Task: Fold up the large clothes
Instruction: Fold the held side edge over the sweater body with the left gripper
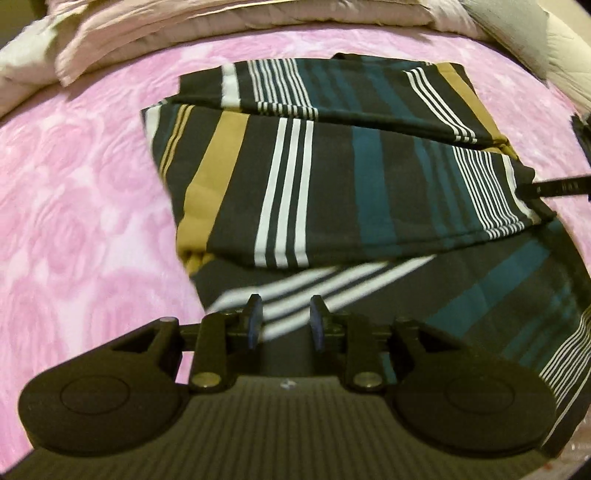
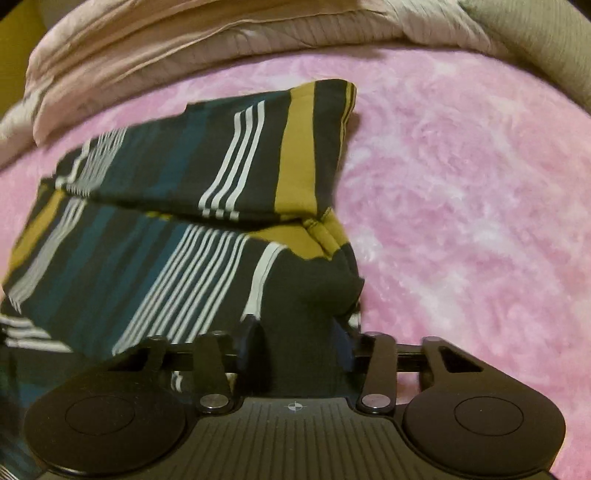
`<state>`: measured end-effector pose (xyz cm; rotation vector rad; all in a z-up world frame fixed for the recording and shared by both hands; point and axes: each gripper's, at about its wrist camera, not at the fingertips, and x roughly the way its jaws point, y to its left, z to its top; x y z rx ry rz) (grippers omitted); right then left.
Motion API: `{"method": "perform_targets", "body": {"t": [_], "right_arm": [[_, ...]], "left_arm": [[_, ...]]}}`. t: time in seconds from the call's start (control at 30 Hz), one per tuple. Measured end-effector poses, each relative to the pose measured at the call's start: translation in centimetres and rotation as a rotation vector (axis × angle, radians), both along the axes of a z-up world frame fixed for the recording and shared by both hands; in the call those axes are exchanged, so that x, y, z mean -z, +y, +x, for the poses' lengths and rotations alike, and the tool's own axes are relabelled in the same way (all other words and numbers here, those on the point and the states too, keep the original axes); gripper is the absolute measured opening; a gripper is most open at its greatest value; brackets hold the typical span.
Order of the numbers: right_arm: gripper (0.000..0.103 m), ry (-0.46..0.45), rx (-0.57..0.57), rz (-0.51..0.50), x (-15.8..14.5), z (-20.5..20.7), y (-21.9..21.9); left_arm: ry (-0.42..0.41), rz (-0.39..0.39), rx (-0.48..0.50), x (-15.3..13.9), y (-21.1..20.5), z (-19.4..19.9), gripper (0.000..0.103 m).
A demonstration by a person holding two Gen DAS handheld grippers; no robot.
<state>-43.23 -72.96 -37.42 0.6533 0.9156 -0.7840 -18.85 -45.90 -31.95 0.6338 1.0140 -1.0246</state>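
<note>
A large cloth (image 1: 332, 177) with black, teal, mustard and white stripes lies partly folded on a pink blanket (image 1: 92, 184), one folded band over another. My left gripper (image 1: 285, 317) hovers over the cloth's near edge. Its jaws stand apart, blue pads bare, and the blurred stripes show through the gap. In the right wrist view my right gripper (image 2: 300, 332) is shut on a dark bunch at the right corner of the cloth (image 2: 147, 258). A finger of the right gripper (image 1: 554, 187) shows at that corner in the left wrist view.
Pale pink folded bedding (image 1: 221, 22) and pillows (image 2: 184, 37) are piled along the far side of the bed. A grey cushion (image 1: 517, 29) sits at the far right. Pink blanket (image 2: 461, 184) spreads to the right of the cloth.
</note>
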Motion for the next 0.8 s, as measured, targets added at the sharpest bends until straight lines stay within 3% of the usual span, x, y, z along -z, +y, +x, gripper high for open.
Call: {"method": "perform_targets", "body": {"t": [0.03,0.17,0.27,0.37,0.43,0.5,0.6,0.7,0.8], "right_arm": [[0.008,-0.005,-0.023,-0.012,-0.2,-0.1,-0.1],[0.007,-0.015,-0.097,-0.072,-1.2,-0.8,-0.7],[0.008,-0.016,-0.073,-0.052,-0.8,-2.2,-2.0],[0.020,0.019,-0.031,-0.031,-1.3,-4.5,-2.4],[0.046,-0.018,-0.042,-0.031,-2.5,-6.4,-1.3],[0.059,-0.062,-0.079,-0.027,-3.5,-8.2,0.7],[0.061,-0.072,-0.164,0.040,-2.5,-10.0,4.5],[0.061,-0.013,-0.175,0.121,0.2,-12.0,7.6],[0.061,0.028,-0.176,0.060,-0.7,-13.2,10.5]], "left_arm": [[-0.001,0.000,-0.019,-0.2,0.3,-0.7,0.023],[-0.016,0.003,-0.066,-1.2,1.6,-4.4,0.023],[-0.030,0.002,-0.100,-2.3,2.5,-7.3,0.025],[-0.027,0.008,-0.131,-3.0,3.7,-9.7,0.026],[-0.016,0.019,-0.140,-3.3,4.7,-11.1,0.027],[-0.007,0.037,-0.122,-3.3,5.6,-12.6,0.030],[-0.006,0.054,-0.066,-2.6,7.2,-14.5,0.036],[0.010,0.080,-0.021,-1.2,8.8,-15.7,0.037],[-0.022,0.105,0.063,-0.3,10.9,-17.0,0.037]]}}
